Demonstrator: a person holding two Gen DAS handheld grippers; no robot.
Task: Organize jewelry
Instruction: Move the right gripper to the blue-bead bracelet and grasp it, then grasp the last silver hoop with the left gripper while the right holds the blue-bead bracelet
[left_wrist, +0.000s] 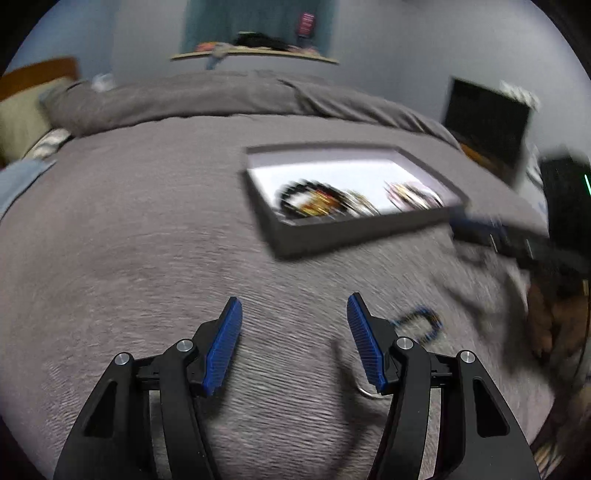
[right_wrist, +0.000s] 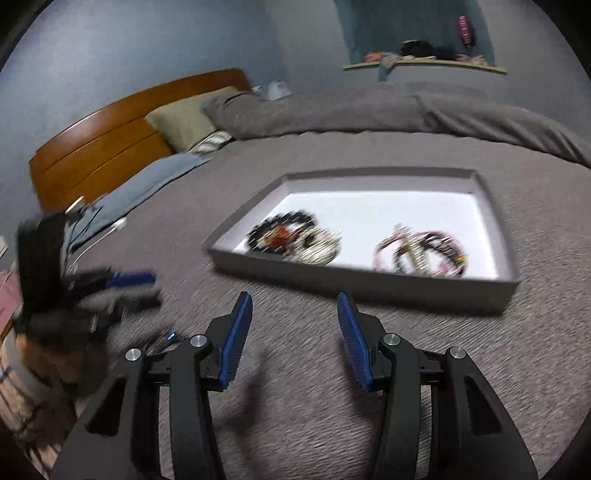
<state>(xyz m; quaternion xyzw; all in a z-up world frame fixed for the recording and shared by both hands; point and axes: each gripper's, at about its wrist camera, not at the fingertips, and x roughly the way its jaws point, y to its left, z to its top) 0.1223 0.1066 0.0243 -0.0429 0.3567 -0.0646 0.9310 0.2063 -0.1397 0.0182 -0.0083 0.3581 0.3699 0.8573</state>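
Note:
A grey tray (left_wrist: 332, 236) (right_wrist: 369, 284) with a white floor lies on the grey bed cover. It holds two heaps of bracelets: a black and gold heap (left_wrist: 317, 199) (right_wrist: 291, 240) and a pink heap (left_wrist: 413, 195) (right_wrist: 424, 254). My left gripper (left_wrist: 293, 317) is open and empty above the cover. A blue beaded bracelet (left_wrist: 419, 326) lies just right of its right finger, and a silver ring (left_wrist: 364, 391) shows under that finger. My right gripper (right_wrist: 294, 312) is open and empty in front of the tray. The left gripper shows blurred in the right wrist view (right_wrist: 110, 284).
A wooden headboard (right_wrist: 99, 147) and pillows (right_wrist: 184, 118) stand at the left. A folded grey duvet (left_wrist: 221, 96) lies behind the tray. A black screen (left_wrist: 487, 122) stands at the right. A shelf (left_wrist: 255, 53) hangs on the far wall.

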